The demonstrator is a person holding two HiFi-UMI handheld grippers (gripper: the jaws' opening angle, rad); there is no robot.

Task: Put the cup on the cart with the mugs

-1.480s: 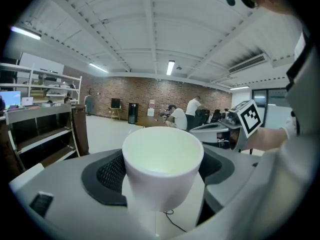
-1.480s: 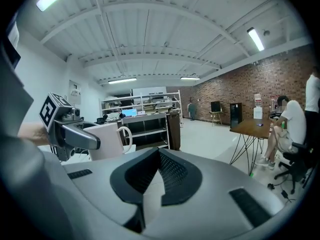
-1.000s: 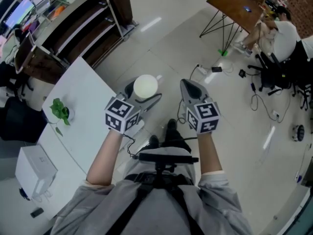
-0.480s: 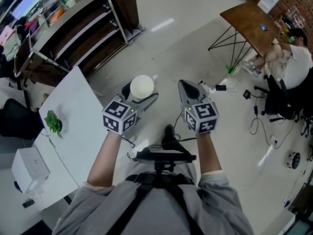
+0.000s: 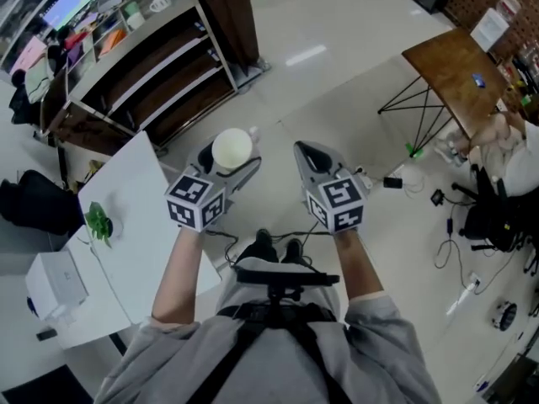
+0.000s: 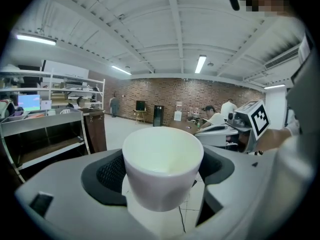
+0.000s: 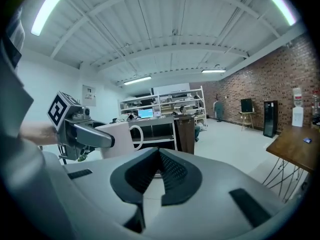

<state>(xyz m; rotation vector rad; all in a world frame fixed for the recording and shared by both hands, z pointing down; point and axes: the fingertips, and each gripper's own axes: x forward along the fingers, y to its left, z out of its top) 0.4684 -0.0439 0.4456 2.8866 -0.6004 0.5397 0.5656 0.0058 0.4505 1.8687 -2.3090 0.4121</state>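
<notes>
Left tool point(image 5: 229, 160): jaws spread wide, pads pressed on the sides of a white cup point(image 5: 232, 147), which is carried upright, mouth up, in the air above the floor. Right tool point(image 5: 305, 151): jaws closed together, nothing between them, held just beside the left one.
Surroundings: white worktop point(image 5: 143, 217) at left, bearing a small green plant point(image 5: 98, 222) and a white box point(image 5: 52, 286). Tiered shelf unit point(image 5: 160, 66) ahead-left, pale floor between it and the cup. Wooden table point(image 5: 459, 70) ahead-right. Cables point(image 5: 446, 217) on the floor at right.
Forearms: both bare, stretched forward from the torso, roughly parallel.
</notes>
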